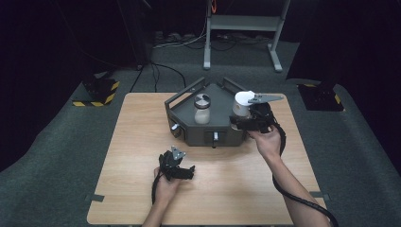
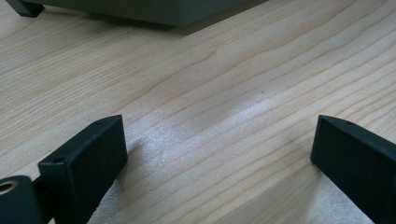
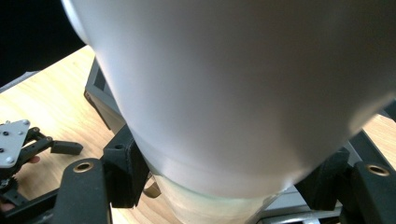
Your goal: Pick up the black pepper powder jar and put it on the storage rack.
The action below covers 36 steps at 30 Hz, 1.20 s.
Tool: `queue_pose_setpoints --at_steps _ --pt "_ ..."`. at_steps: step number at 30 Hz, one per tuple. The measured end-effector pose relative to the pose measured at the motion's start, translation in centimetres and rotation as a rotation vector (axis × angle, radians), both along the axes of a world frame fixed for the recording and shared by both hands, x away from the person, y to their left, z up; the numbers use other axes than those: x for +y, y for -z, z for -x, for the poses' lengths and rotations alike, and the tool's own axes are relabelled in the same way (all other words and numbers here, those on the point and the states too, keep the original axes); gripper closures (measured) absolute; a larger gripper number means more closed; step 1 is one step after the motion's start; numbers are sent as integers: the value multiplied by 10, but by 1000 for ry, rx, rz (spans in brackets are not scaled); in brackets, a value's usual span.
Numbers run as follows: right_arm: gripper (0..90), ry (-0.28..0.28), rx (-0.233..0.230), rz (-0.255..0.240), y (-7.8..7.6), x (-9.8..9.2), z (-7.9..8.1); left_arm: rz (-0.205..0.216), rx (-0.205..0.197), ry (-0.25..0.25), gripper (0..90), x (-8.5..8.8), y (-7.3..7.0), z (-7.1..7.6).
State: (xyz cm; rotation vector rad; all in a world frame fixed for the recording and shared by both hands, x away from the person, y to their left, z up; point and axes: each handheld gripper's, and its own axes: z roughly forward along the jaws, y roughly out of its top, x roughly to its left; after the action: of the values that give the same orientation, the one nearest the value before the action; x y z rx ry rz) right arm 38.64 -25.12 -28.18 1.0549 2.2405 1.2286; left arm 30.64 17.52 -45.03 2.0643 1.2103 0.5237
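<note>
- Two shakers in play: a white-capped one (image 1: 243, 105) clamped in the right gripper (image 1: 247, 119) above the right end of the grey holder (image 1: 189, 130), and a glass one with a metal cap (image 1: 203, 109) standing near the holder's middle.
- Held by its body, cap upward; seen close in the right gripper view as a broad white cap (image 3: 233, 84) above a paler glass body (image 3: 205, 205), black pads pressed on either side.
- Judged as a carry step, either a lift out of the holder or a placing into it; which of the two cannot be told.
- Risk one: slipping on smooth glass under a low grip, cap-heavy, so tipping and spilling onto the wooden table (image 1: 142, 142).
- Risk two: clipping the holder's raised handle (image 1: 187, 93) or knocking the neighbouring shaker on a careless sideways sweep.
- Left gripper (image 1: 182, 171) low over bare table in front of the holder, jaws spread wide with nothing between; well apart from the work, little danger there.
</note>
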Motion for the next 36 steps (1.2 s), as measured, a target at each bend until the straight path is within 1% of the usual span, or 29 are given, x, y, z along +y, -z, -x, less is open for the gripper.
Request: queue_pose_setpoints --at_steps 21,36 --pt "306 47 12 20 -1 19 -21 0 1 1 37 0 0 0" --pt "306 77 31 32 7 29 -32 0 0 1 37 0 0 0"
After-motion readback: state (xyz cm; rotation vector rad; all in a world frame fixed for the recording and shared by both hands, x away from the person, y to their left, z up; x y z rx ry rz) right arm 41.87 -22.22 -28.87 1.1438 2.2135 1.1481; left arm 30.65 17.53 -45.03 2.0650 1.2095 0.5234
